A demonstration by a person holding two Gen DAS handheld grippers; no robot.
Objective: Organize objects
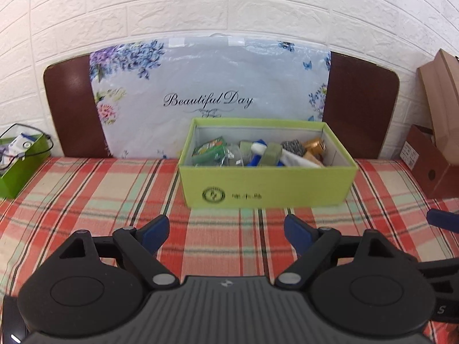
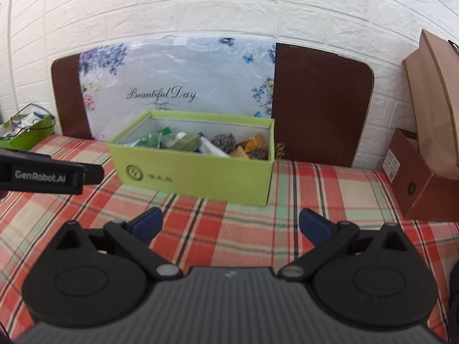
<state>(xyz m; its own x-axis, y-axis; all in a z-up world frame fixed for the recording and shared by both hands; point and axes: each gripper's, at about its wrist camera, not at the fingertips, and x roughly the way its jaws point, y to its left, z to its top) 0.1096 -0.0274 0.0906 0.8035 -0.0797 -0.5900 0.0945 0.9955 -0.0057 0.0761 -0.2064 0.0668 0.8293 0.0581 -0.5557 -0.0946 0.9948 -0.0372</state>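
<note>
Both grippers, left [image 1: 226, 229] and right [image 2: 231, 225], jaws spread, empty. Box [image 1: 266, 183] looks filled; sorting seems finished. Next: likely none.

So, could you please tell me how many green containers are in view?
2. The green box of assorted items sits mid-bed on the plaid cover. The green bag with black handles sits at the bed's far left edge. Others may lie outside both views.
</note>
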